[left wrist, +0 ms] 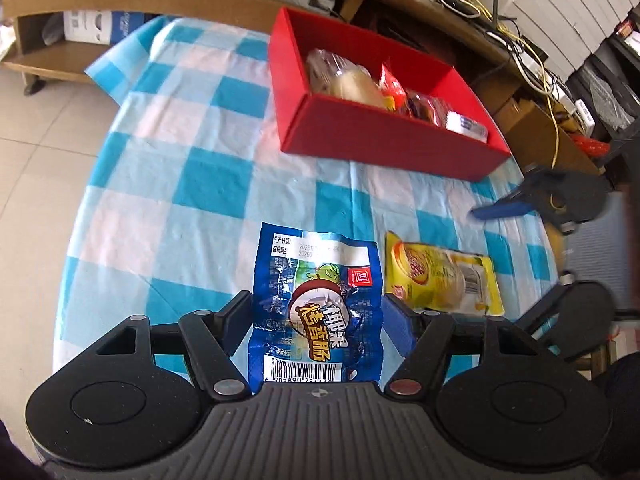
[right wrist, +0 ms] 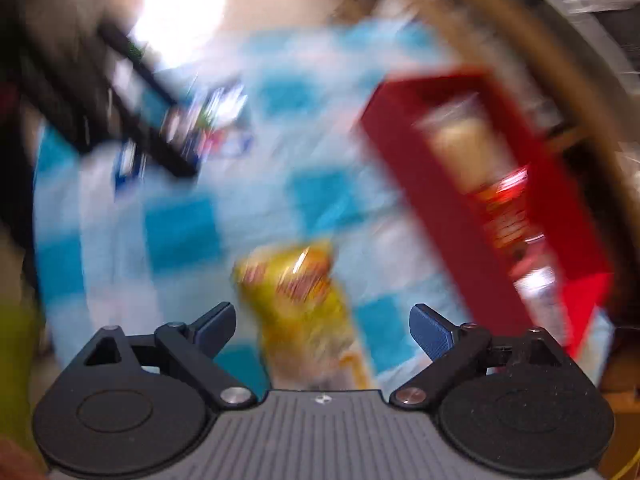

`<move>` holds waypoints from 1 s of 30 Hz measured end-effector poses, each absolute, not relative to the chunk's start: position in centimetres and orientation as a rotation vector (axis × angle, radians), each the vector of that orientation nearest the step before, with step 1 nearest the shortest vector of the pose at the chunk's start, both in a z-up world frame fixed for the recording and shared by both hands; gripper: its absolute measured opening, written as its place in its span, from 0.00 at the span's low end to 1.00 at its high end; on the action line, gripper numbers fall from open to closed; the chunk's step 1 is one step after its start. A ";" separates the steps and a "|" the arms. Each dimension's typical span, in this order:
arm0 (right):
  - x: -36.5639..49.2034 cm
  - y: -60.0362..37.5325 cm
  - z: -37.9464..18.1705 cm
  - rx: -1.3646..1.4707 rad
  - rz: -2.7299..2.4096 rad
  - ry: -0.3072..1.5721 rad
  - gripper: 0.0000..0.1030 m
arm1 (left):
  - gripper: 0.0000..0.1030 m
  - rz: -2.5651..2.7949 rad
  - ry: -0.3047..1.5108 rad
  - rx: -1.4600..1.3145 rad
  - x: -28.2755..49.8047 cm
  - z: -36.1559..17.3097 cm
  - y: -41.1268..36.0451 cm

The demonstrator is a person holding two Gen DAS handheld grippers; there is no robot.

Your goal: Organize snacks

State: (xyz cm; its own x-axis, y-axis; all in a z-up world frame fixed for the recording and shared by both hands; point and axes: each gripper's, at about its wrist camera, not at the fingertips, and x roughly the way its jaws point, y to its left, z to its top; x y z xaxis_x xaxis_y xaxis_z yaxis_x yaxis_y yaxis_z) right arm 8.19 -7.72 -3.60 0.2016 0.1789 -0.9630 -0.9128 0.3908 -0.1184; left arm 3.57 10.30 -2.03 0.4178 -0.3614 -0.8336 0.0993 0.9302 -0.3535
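On the checked cloth (left wrist: 192,184), a red box (left wrist: 384,140) already held several snacks. The left gripper (left wrist: 316,316) pinched a blue packet (left wrist: 316,300). The right gripper (right wrist: 322,326) stood spread above a yellow packet (right wrist: 304,300), not yet boxed.

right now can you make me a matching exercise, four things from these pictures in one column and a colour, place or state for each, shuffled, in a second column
Things
1. blue sausage packet
2. yellow snack packet
3. red box
4. right tongs

Descriptions
A. standing wide open, nothing pressed between the fingers
B. between the fingers of the left tongs
C. lying flat on the checked tablecloth, outside the box
D. sitting near the far edge of the table with several snacks inside

Pairs: 1-B, 2-C, 3-D, 4-A
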 end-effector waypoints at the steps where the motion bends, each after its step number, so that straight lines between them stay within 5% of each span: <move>1: 8.8 -7.6 -4.2 -0.837 0.927 1.115 0.96 | 0.73 -0.297 1.109 -0.270 3.6 -2.1 10.2; 7: 13.2 -8.4 -6.6 -0.602 0.854 1.285 1.00 | 0.73 -0.290 1.150 -0.283 4.2 -3.1 10.1; 11: 11.9 -10.4 -5.7 -0.522 0.764 1.288 0.76 | 0.72 -0.295 1.162 -0.277 4.4 -3.2 9.8; 16: 8.5 -12.2 -5.4 -0.431 0.684 1.304 0.73 | 0.72 -0.308 1.164 -0.263 4.2 -3.2 9.2; 20: 8.5 -12.2 -5.4 -0.369 0.621 1.284 0.81 | 0.72 -0.320 1.175 -0.231 4.1 -3.4 8.3; 22: 8.9 -11.2 -6.4 -0.367 0.612 1.288 1.00 | 0.72 -0.310 1.186 -0.187 4.0 -3.8 7.7; 30: 9.1 -10.0 -7.1 -0.306 0.567 1.231 1.00 | 0.76 -0.317 1.171 -0.045 3.1 -4.4 5.8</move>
